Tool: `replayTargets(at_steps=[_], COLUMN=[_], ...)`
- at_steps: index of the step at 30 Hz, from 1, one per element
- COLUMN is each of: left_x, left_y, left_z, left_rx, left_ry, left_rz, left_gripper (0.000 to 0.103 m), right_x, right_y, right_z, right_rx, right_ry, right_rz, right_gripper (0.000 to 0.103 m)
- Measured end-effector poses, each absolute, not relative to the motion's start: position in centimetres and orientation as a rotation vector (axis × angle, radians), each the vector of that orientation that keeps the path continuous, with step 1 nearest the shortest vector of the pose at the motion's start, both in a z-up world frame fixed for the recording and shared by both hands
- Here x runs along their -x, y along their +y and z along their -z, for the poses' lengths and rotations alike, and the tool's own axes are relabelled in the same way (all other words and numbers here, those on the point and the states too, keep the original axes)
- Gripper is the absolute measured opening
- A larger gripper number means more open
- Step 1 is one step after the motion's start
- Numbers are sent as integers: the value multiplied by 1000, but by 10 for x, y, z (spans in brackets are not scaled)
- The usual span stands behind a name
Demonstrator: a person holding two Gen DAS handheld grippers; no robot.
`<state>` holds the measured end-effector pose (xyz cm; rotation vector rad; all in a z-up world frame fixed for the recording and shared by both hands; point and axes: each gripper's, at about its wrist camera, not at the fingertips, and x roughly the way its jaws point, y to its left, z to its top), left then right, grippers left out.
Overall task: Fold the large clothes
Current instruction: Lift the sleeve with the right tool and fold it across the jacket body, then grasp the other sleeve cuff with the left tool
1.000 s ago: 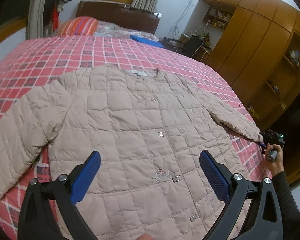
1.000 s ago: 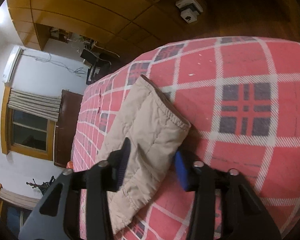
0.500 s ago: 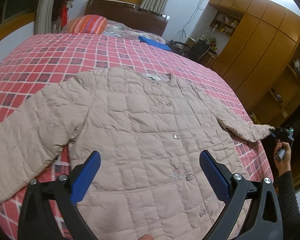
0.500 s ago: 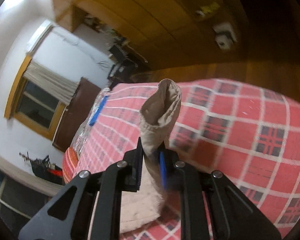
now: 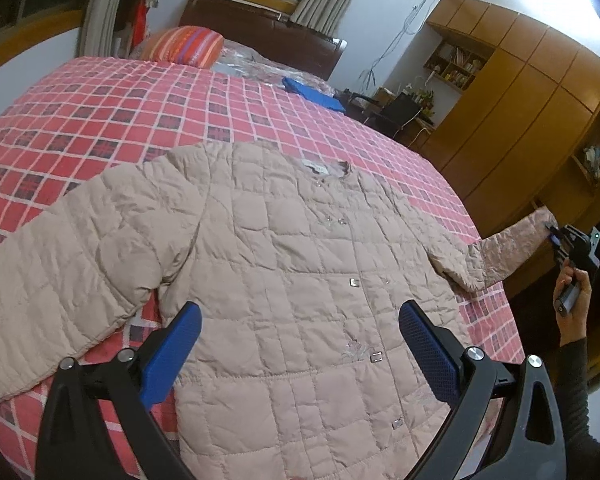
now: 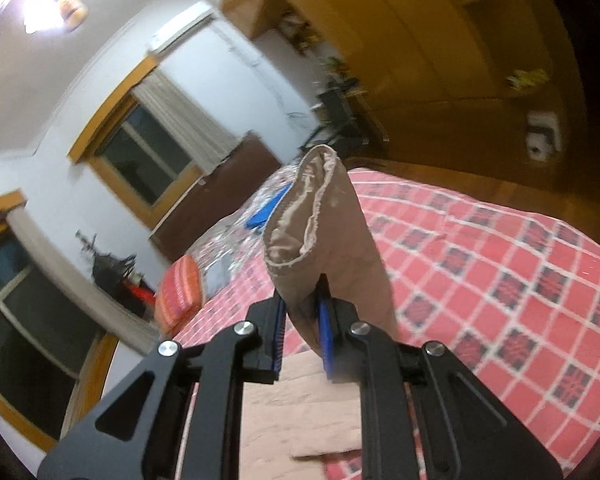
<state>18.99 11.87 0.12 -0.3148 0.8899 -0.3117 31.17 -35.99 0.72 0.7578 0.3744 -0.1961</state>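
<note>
one sleeve cuff [image 6: 318, 216] pinched in right hand-held gripper [image 6: 302, 312] past bed edge [image 5: 488, 312]; left hand-held gripper [image 5: 298, 320] wide above jacket [image 5: 280, 260]

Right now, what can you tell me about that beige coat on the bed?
The coat is pale beige, quilted in squares and looks padded. It lies front up on the red checked bedspread, closed by small metal snaps, with a collarless round neck. One sleeve rests flat, angled out. The other sleeve's cuff is pinched in the right tongs and lifted off the bed. The left tongs hover open above the hem.
</note>
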Motion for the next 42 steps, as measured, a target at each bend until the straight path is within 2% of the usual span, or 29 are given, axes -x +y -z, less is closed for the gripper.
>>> replayTargets(at_steps=[6,11,20,26,29,31,32,33,35,42], left_x=[-197,-205,-228,-264,-284,-297,-304,-312,-327,-379], left_y=[122,122,115,92,80,72,67,61,50,-9], left_z=[-8,-12,-8,12,26,35,41,47,59,102], left_rx=[356,368,401,451,495,529,549,575,621,707], left_ry=[882,878,898,966,1012,1040,1057,1075,1116,1253], left_rz=[350,362,404,474,511,528,540,559,591,663], left_gripper=[99,99,99,99,99,99,99,99,99,99], right_x=[-339,-363,-397,-414,-418,-419,-416,-413,-403,-352], right_y=[-283,-205,-83,-22,-10,-9,-9,-11,-15,-46], right_z=[-25,-16,41,105,128,138,143,144,141,127], right_rx=[-637,-517,-327,-203,-165,-157,-172,-178,-176,-256], right_ry=[412,476,626,776,828,864,881,881,870,844], right_rz=[72,-19,-147,-193,-200,-218,-231,-233,-237,-240], right_gripper=[14,14,14,14,19,35,50,57,65,71])
